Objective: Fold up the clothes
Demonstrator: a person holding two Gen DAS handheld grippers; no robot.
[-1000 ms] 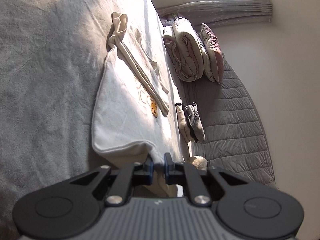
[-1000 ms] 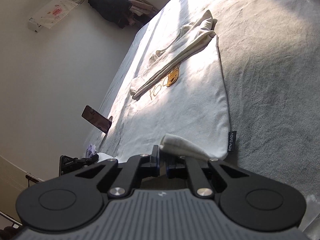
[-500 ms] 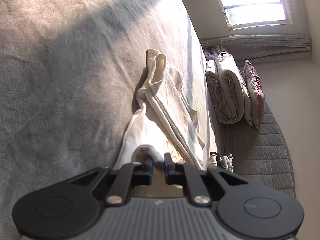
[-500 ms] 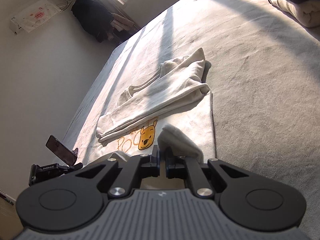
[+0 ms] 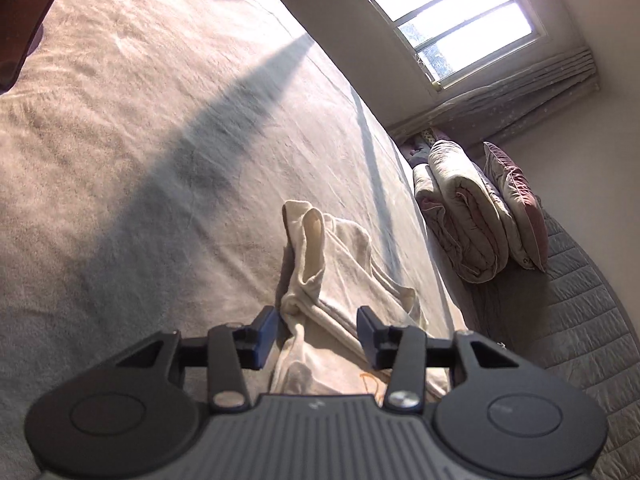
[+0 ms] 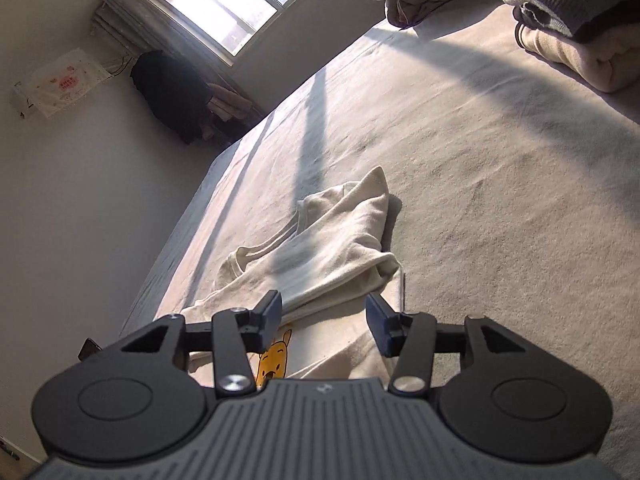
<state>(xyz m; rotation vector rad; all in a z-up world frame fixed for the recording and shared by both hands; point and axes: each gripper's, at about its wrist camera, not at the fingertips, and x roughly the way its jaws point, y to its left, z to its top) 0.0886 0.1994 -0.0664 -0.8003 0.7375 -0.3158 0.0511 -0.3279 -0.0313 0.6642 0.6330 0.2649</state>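
Note:
A cream sweatshirt (image 5: pixel 332 264) with a yellow bear print (image 6: pixel 274 356) lies on the grey bed, its sleeves folded across the chest and its lower part doubled up over them. My left gripper (image 5: pixel 316 330) hangs just above the sweatshirt's left side. Its jaws are opening, and the fabric lies below them with no pad pressing on it. Over the right side is my right gripper (image 6: pixel 324 320), its jaws also opening, with the released fold (image 6: pixel 352 344) lying loose under them.
The grey bedspread (image 5: pixel 140 160) stretches wide around the sweatshirt. Rolled quilts and a pillow (image 5: pixel 472 216) lie on a quilted mattress beside the bed. Folded clothes (image 6: pixel 576 32) sit at the bed's far right. A dark garment (image 6: pixel 172 96) hangs below the window. A phone (image 6: pixel 89 349) sits at the bed's left edge.
Both grippers carried the sweatshirt's bottom hem up toward the sleeves, then let it go. Their jaws went from shut on the fabric to apart.

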